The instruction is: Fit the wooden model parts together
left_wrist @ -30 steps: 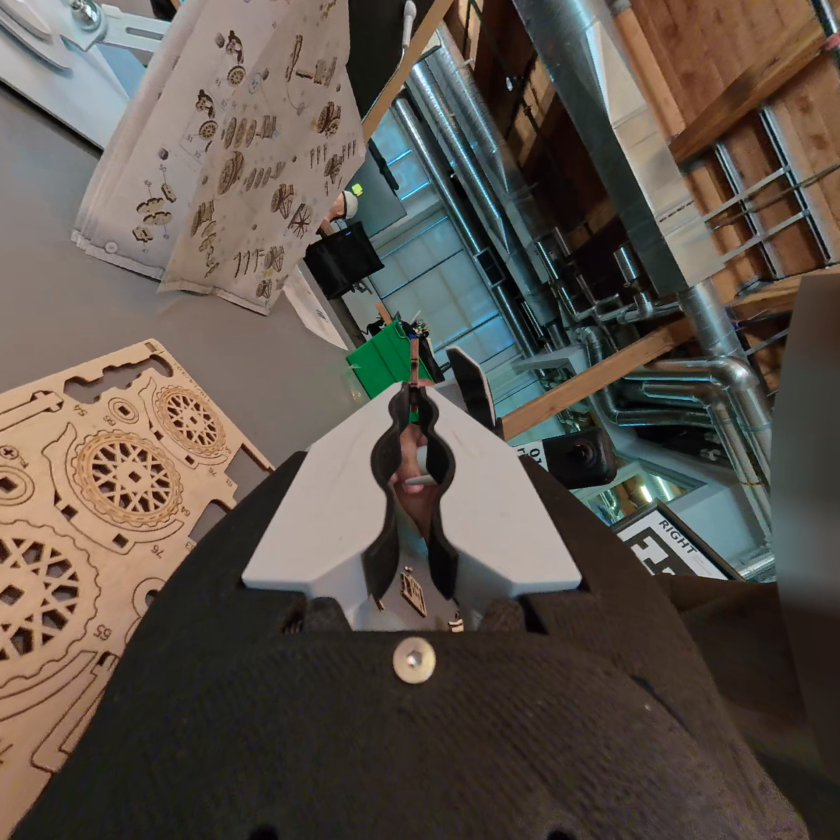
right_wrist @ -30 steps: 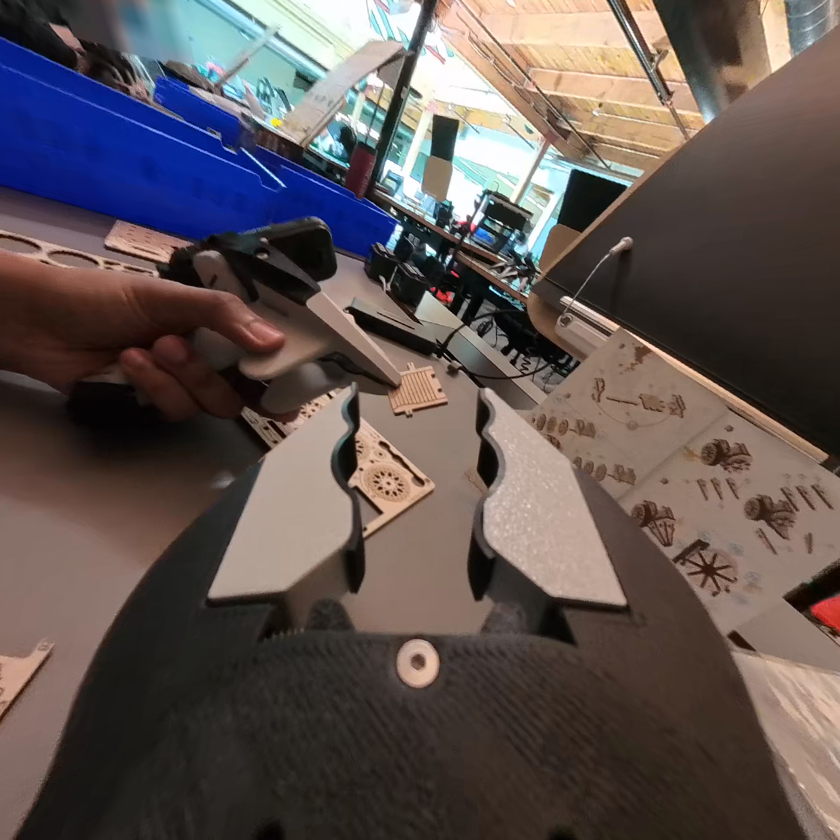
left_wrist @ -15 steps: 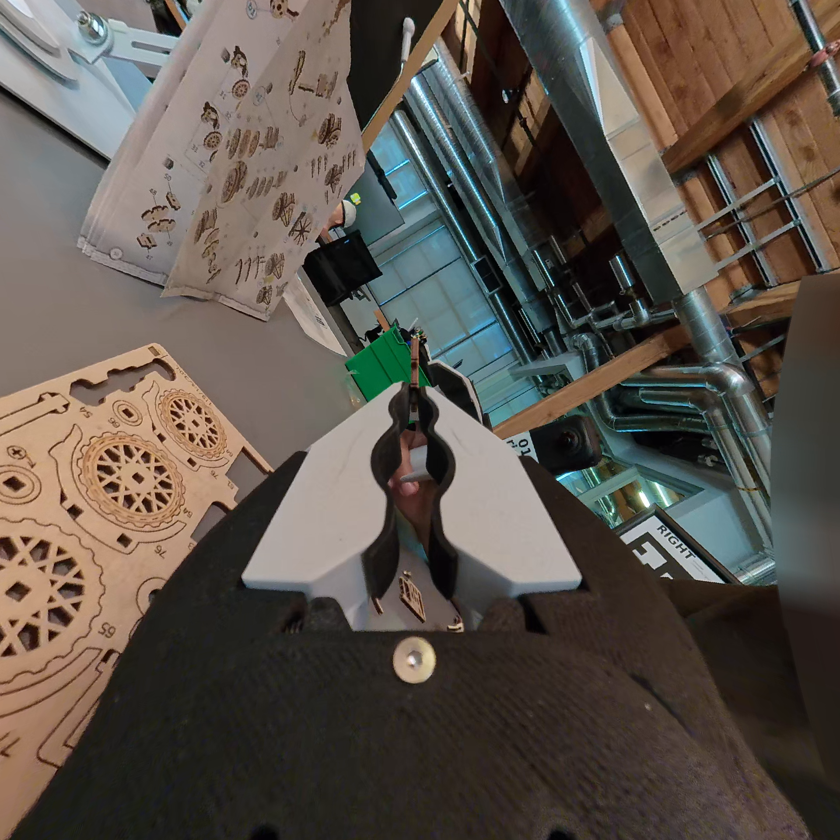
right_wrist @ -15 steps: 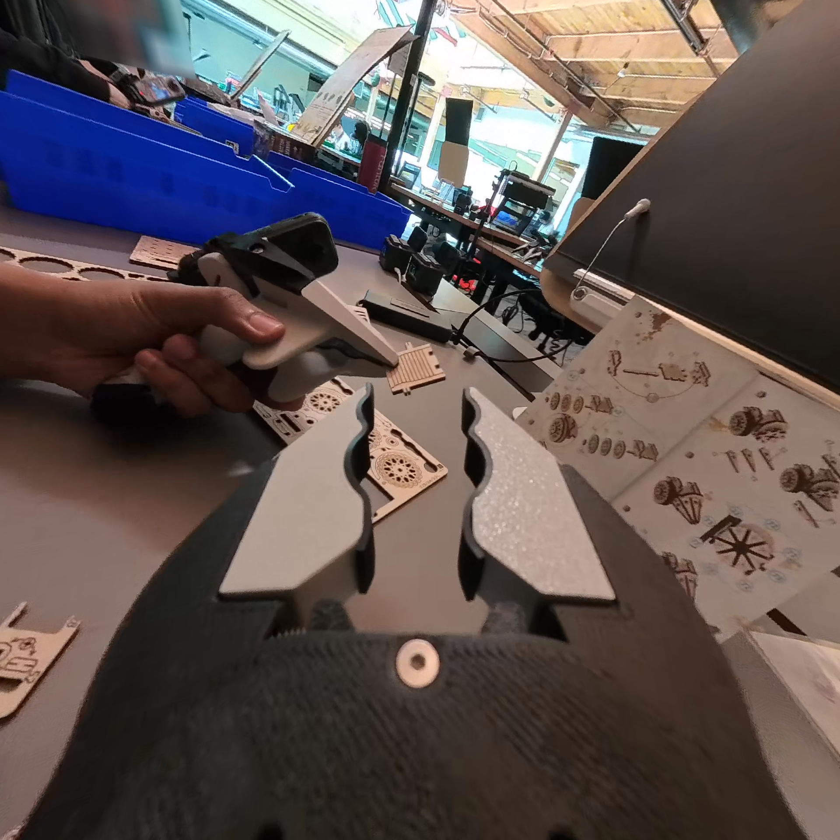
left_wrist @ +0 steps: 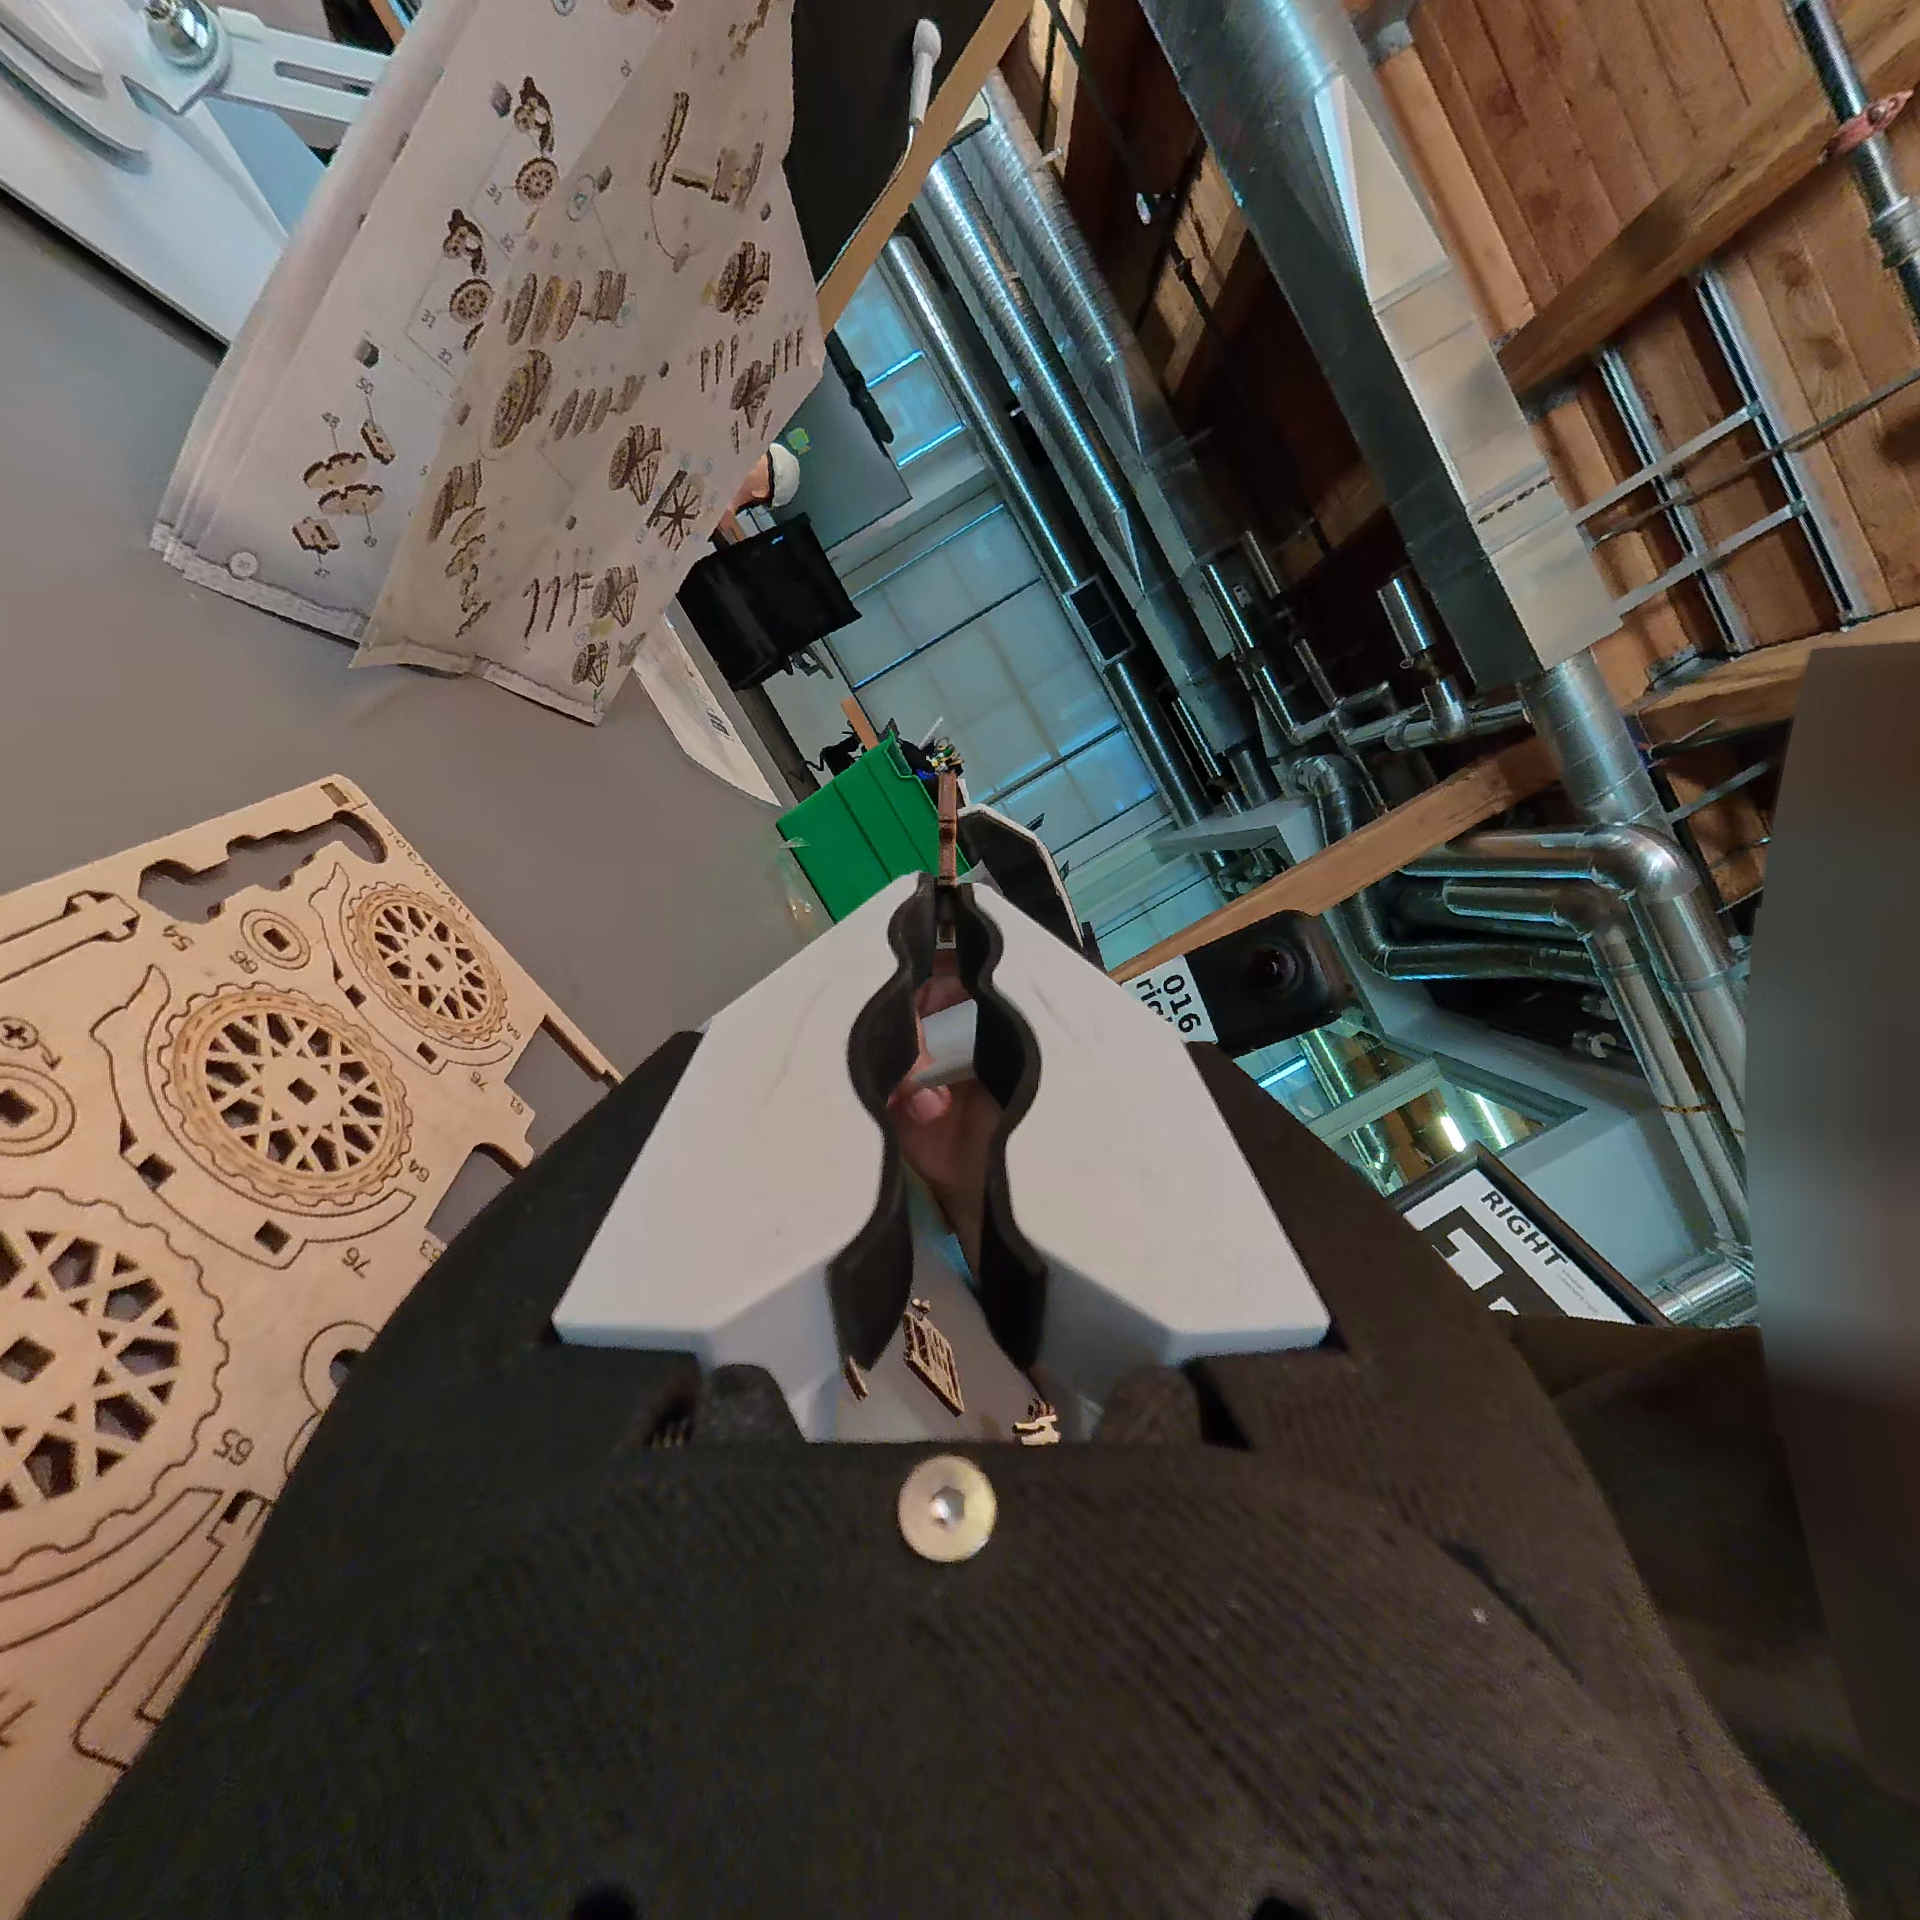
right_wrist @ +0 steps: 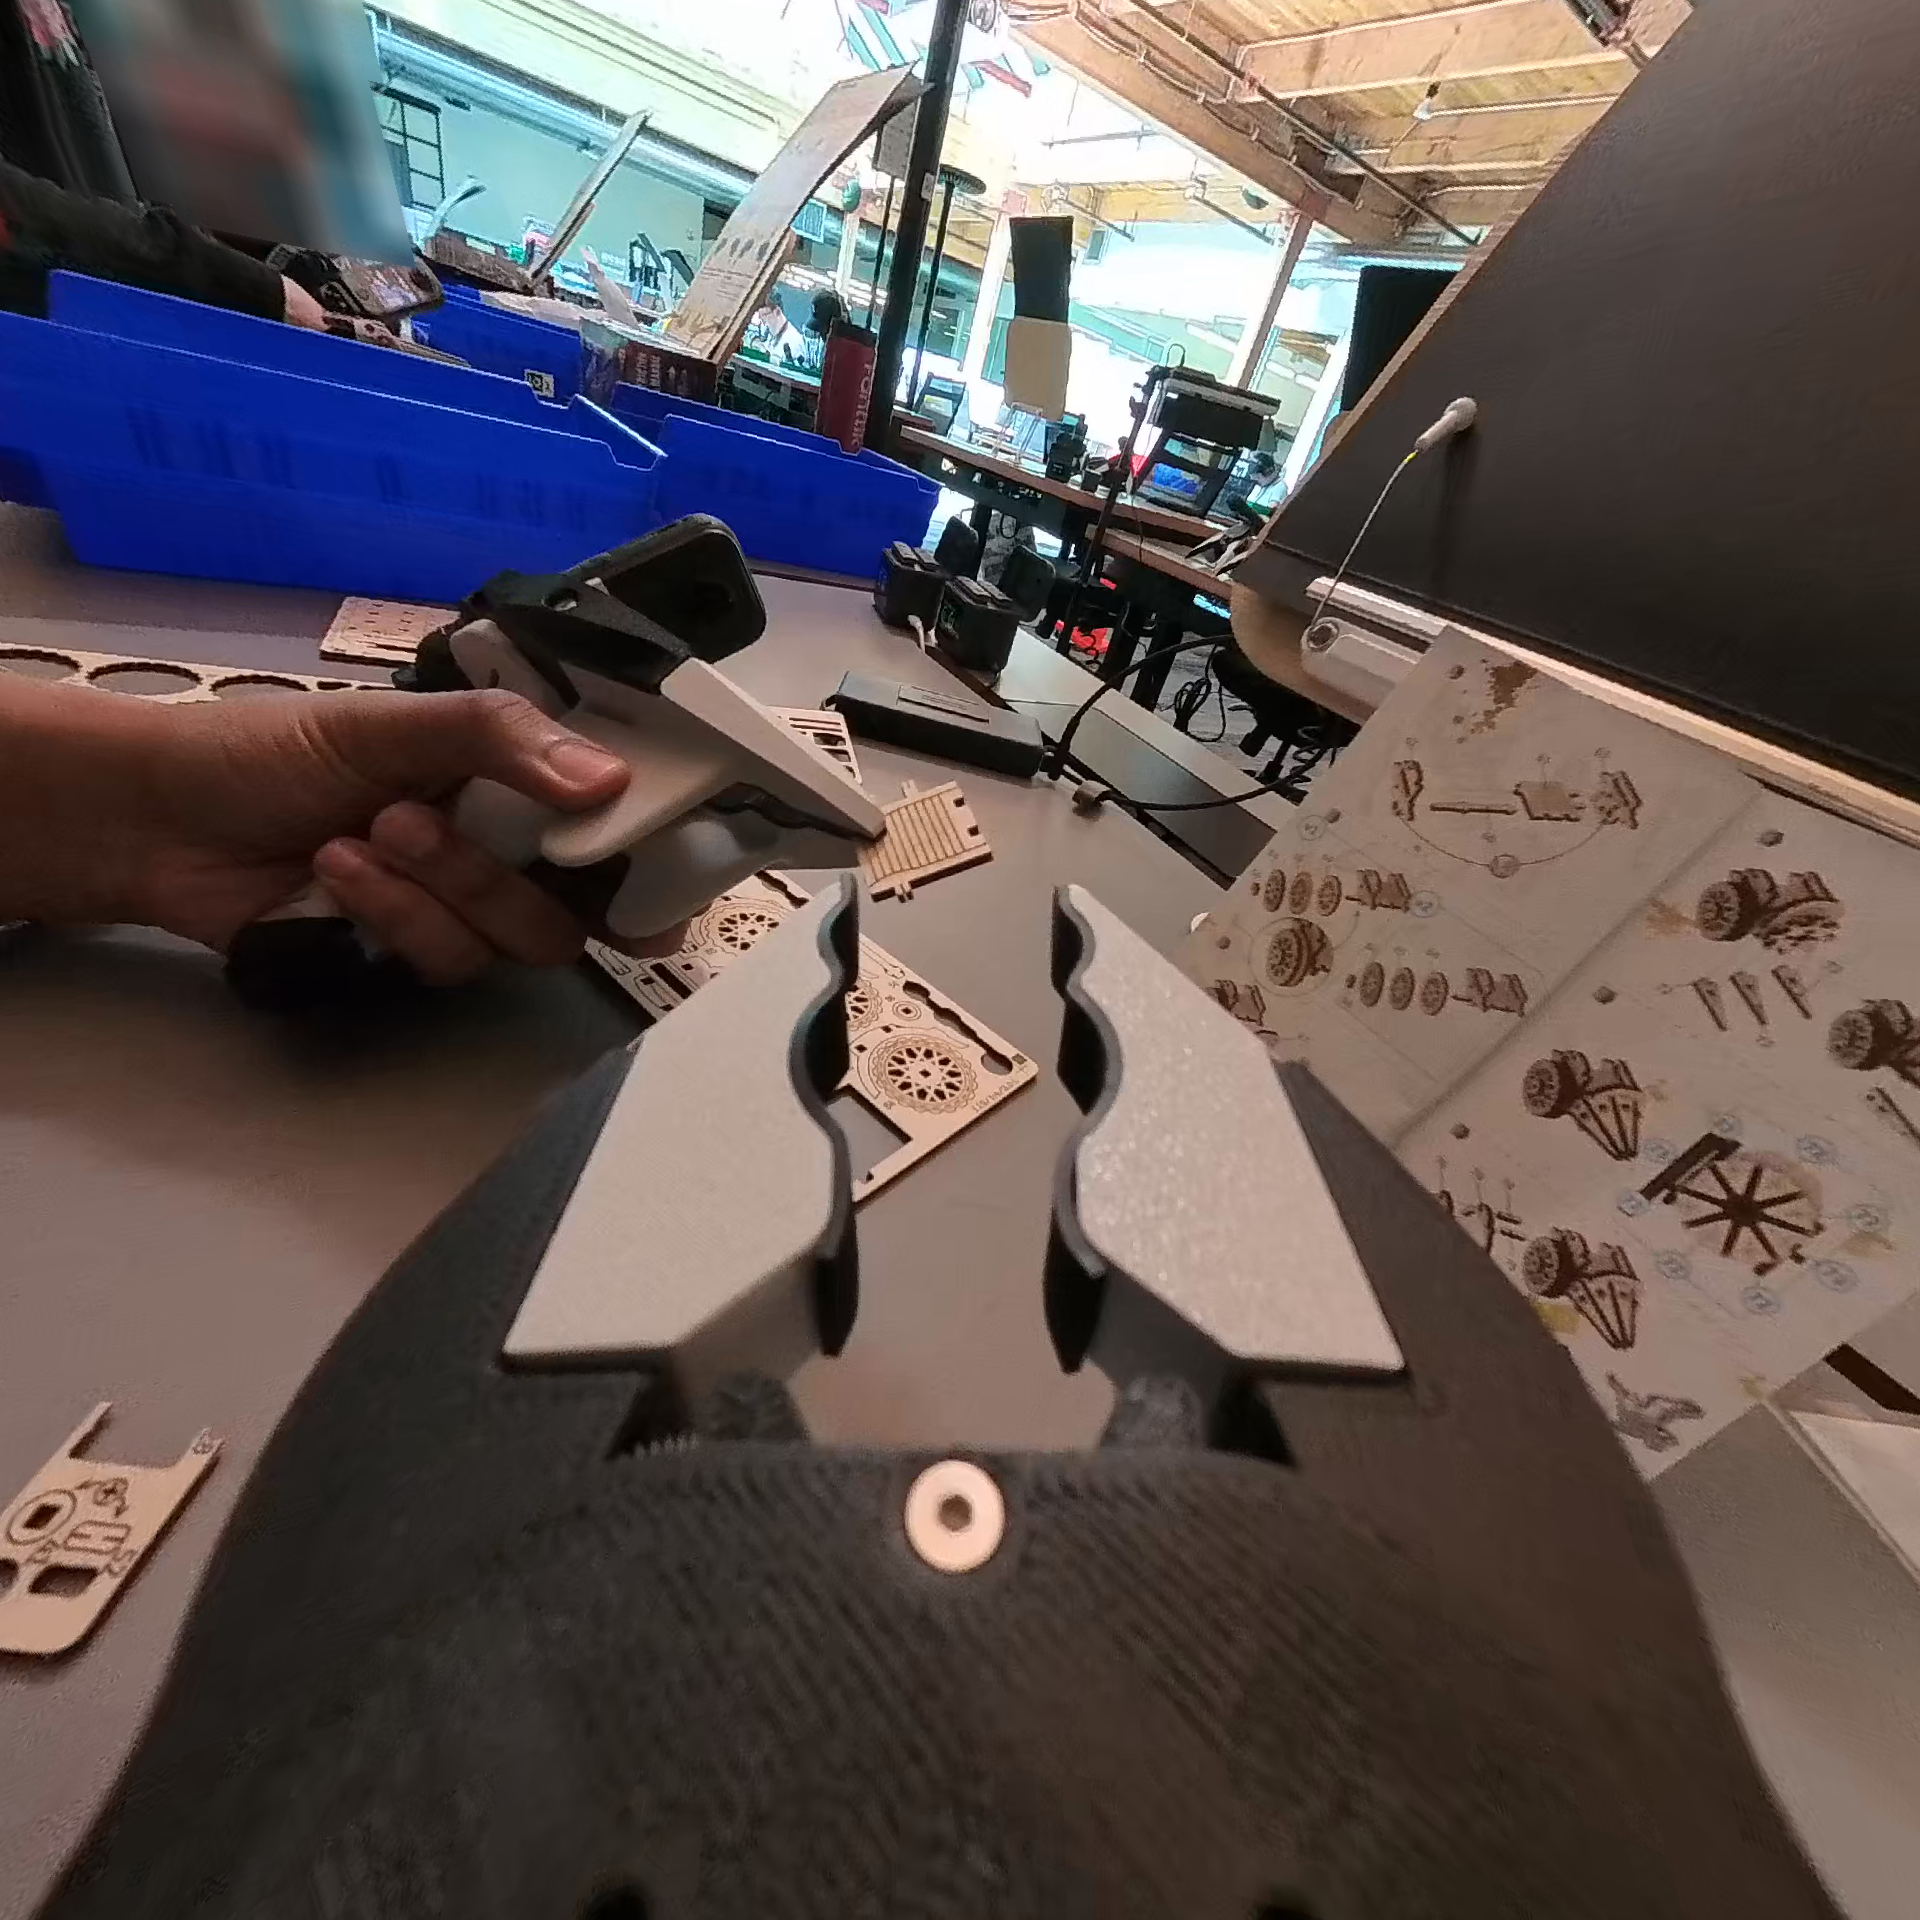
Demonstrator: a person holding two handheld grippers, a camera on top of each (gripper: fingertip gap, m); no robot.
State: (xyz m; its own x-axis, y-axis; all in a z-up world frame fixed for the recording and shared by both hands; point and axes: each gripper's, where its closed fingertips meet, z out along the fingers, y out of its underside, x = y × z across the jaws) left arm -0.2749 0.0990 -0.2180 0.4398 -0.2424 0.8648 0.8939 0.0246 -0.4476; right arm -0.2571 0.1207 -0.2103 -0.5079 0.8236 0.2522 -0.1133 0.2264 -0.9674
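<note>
My left gripper (left_wrist: 943, 896) is shut on a small slatted wooden panel (left_wrist: 948, 831), seen edge-on as a thin strip past the tips. In the right wrist view a hand holds this left gripper (right_wrist: 871, 827) low over the grey table, pinching the panel (right_wrist: 935, 836) by its edge. My right gripper (right_wrist: 951, 909) is open and empty, just short of the panel and below it. A laser-cut wooden sheet with gear wheels (right_wrist: 920, 1070) lies flat between the two grippers and also shows in the left wrist view (left_wrist: 260, 1091).
Printed instruction pages (right_wrist: 1558, 1039) lean at the right, also in the left wrist view (left_wrist: 540, 343). Blue bins (right_wrist: 416, 468) line the far edge. A black box with cables (right_wrist: 935, 717), a sheet with round holes (right_wrist: 156, 675) and a small wooden offcut (right_wrist: 83, 1527) lie on the table. Less than 4 cm separates the two grippers' tips.
My right gripper's jaws have narrowed a little and it has shifted slightly, keeping the panel ahead. My left gripper still holds the panel, almost unmoved.
</note>
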